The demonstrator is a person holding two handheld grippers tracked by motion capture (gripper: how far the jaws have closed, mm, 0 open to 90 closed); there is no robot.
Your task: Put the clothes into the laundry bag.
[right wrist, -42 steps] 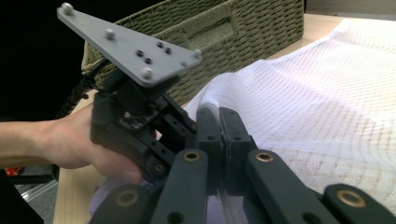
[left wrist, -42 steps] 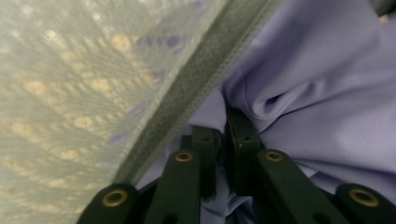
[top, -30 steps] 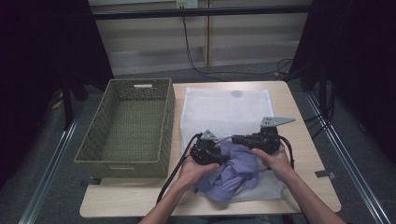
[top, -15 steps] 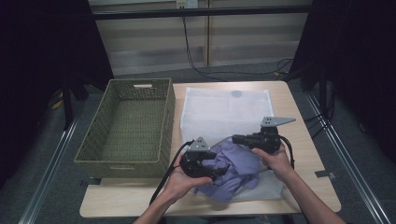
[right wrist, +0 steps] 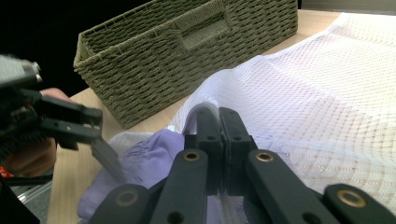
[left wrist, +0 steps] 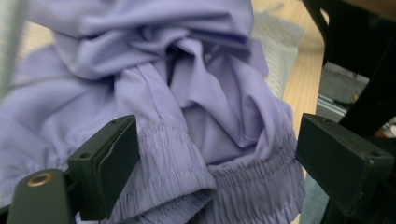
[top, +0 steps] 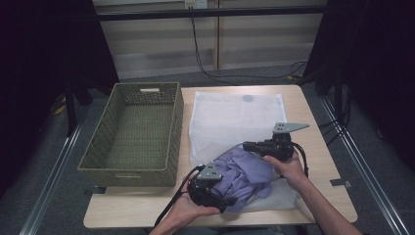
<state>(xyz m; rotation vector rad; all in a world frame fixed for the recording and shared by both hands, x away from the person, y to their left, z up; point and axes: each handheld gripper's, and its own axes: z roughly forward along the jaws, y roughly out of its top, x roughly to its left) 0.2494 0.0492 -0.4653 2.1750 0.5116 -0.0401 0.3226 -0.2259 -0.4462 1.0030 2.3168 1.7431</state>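
My right gripper point(top: 246, 145) is clamped on the lip of the white mesh laundry bag point(top: 230, 117), lifting its mouth. The lavender garment point(top: 247, 171) lies bunched at the bag's opening, at 6 o'clock on the table point(top: 318, 176), partly under the mesh. My left gripper point(top: 230, 201) has just been opening; its jaws stand apart around the garment's elastic cuff point(left wrist: 187, 158), pads not pressing. I judge stuffing half done: most cloth remains outside. The wicker basket point(top: 132, 132) waits at 9 o'clock.
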